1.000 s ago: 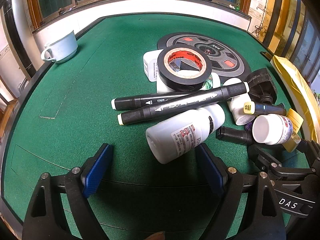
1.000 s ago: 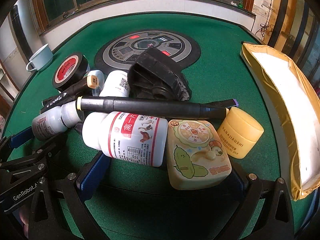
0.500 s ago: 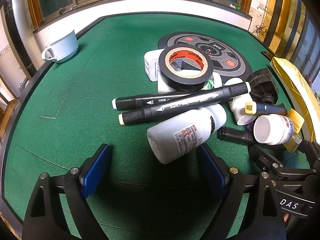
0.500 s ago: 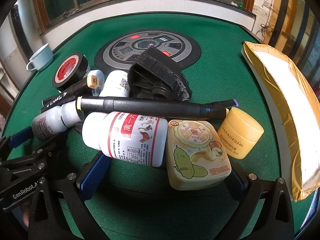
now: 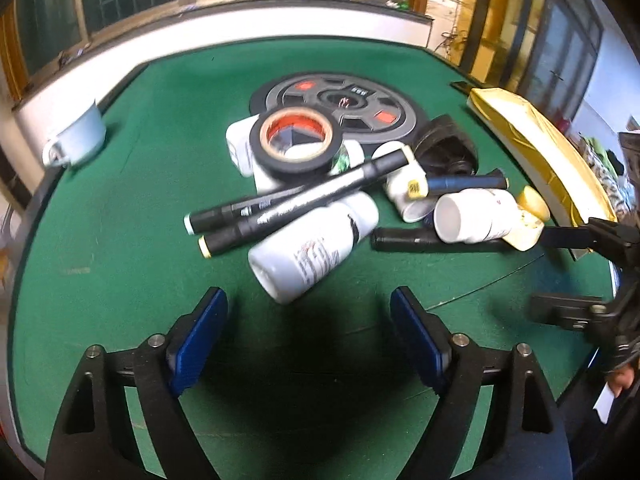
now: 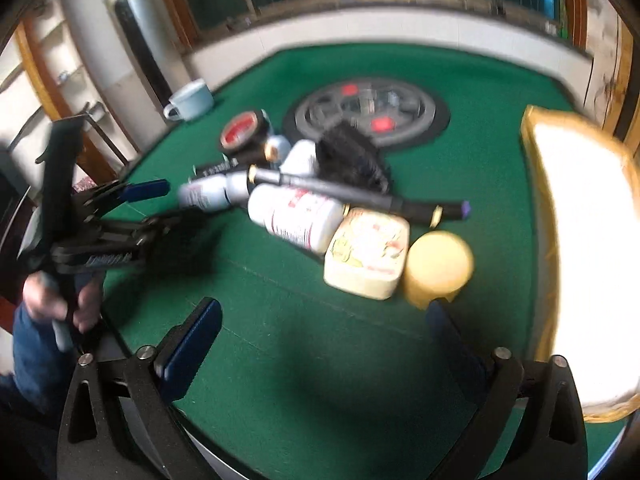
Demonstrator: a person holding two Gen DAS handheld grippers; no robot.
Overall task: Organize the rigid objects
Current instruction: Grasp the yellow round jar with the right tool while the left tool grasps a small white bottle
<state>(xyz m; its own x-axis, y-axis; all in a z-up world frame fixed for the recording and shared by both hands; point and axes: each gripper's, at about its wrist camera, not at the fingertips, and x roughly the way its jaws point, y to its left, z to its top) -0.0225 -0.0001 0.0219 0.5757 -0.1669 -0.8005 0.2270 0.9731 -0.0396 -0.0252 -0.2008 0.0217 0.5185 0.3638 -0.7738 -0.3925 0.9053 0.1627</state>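
A heap of rigid items lies mid-table: a white pill bottle (image 5: 312, 246), two black markers (image 5: 304, 204) across it, a black tape roll (image 5: 296, 142), a second white bottle (image 5: 476, 216) with a red label (image 6: 298, 216), a cream tin (image 6: 368, 252), a yellow jar (image 6: 438, 266) and a black holder (image 6: 352, 158). My left gripper (image 5: 310, 336) is open, short of the near bottle, holding nothing. My right gripper (image 6: 324, 340) is open and empty, back from the tin and jar. This view is blurred.
Green felt table (image 5: 132, 184) with a round dark control panel (image 5: 340, 102) in its centre. A pale blue cup (image 5: 78, 140) stands far left. A gold-edged tray (image 6: 588, 240) lies along the right side. A hand (image 6: 44, 298) holds the left gripper's handle.
Both grippers have pulled back and up from the heap, which now looks smaller and farther. The right view has swung and blurred. Nothing was picked up.
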